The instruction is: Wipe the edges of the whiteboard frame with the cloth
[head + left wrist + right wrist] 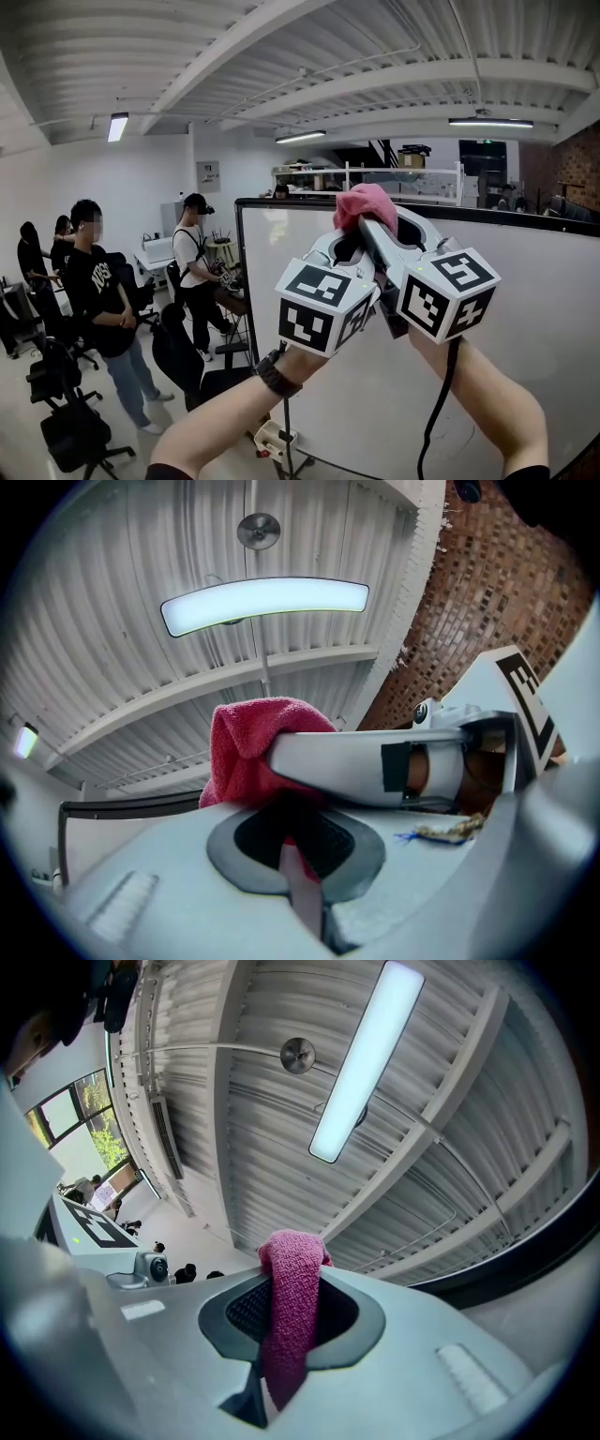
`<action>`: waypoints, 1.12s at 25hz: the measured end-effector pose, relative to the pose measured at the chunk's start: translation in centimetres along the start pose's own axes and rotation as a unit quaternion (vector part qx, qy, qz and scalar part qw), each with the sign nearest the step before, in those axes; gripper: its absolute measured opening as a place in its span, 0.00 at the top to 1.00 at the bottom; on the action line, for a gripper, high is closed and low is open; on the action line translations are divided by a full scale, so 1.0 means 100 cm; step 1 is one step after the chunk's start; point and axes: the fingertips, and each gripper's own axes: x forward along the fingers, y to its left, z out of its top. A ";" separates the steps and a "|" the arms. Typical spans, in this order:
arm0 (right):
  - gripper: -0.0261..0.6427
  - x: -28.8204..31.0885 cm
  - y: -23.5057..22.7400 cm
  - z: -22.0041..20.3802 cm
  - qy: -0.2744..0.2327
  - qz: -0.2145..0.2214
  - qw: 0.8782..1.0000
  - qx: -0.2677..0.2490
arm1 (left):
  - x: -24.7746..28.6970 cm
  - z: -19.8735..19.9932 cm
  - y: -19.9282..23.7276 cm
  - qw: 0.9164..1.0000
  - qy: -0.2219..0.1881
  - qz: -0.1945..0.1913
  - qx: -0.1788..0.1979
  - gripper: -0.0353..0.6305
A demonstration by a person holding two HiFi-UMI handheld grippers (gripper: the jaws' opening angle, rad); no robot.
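A bunched pink terry cloth (366, 204) stands up out of the tips of the left claw (349, 246) and right claw (377, 234) — nipped in both, with a folded strip running down between the right claw's jaws. Just behind the claws' tips runs the thin black whiteboard frame (291, 201), its top edge level — contact with the cloth cannot be told.

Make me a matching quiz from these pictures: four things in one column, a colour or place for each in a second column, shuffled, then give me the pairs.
Column one:
1. cloth
2. whiteboard frame
3. ceiling light
4. office chair

Column two:
A. black, running along the top edge of the white panel
B. lit, overhead
C. pink, clamped between jaws
D. low at the far left of the head view

Pairs: 1-C, 2-A, 3-B, 4-D
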 end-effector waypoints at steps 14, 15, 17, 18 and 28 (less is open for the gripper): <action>0.87 0.130 0.074 -0.029 -0.014 -0.030 0.999 0.002 | -0.064 -0.019 0.138 0.999 -0.019 -0.028 -0.021 0.95; 0.87 0.141 0.079 -0.034 -0.011 -0.029 1.000 0.003 | -0.068 -0.023 0.149 0.999 -0.017 -0.028 -0.023 0.95; 0.87 0.159 0.092 -0.048 -0.006 -0.029 1.000 0.006 | -0.079 -0.035 0.169 0.999 -0.012 -0.028 -0.025 0.95; 0.87 0.168 0.099 -0.055 -0.004 -0.028 1.000 0.007 | -0.085 -0.041 0.180 0.999 -0.011 -0.027 -0.025 0.95; 0.87 0.227 0.145 -0.125 0.041 -0.021 0.998 0.044 | -0.127 -0.104 0.243 0.998 0.030 -0.016 -0.060 0.95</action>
